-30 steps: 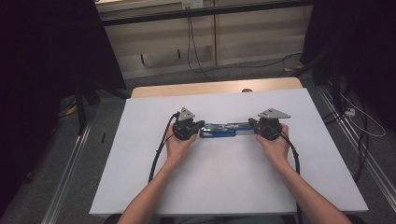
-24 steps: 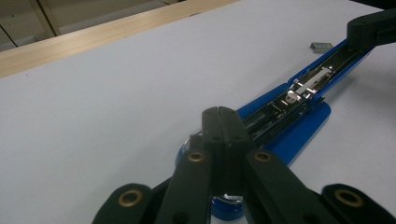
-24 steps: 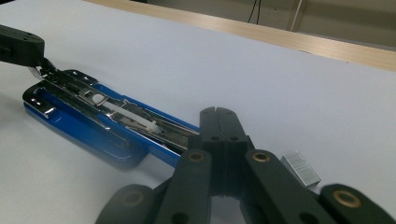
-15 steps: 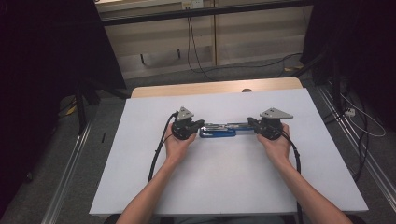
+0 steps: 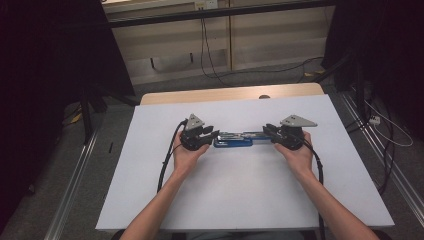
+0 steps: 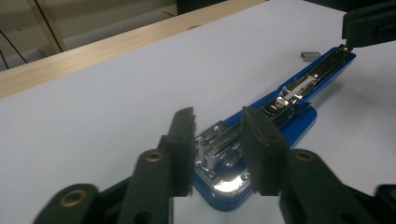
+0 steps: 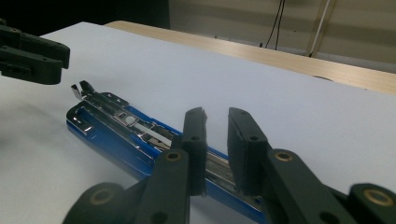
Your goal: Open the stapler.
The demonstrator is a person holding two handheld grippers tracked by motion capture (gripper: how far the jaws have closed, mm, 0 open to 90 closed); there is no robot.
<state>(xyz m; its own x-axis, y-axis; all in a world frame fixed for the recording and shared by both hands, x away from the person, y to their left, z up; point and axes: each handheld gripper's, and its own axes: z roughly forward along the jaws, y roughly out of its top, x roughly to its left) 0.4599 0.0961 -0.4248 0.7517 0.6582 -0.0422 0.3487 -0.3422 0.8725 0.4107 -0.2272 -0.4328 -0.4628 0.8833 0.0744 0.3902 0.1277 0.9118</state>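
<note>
Stapler (image 5: 234, 139) lies opened; left gripper view reveals loose staples (image 6: 307, 55).

The left gripper (image 6: 215, 140) points along a blue stapler (image 6: 280, 116) lying opened out on the white surface (image 6: 116, 93), its two black jaws parted, one on each side of the stapler's shiny metal near end. The stapler's long metal track runs away to the upper right, where the other gripper's dark tip (image 6: 369, 23) sits at its far end. A small grey strip of staples (image 6: 308, 55) lies on the surface just beside that far end, and a wooden edge (image 6: 93, 51) borders the white sheet behind.
</note>
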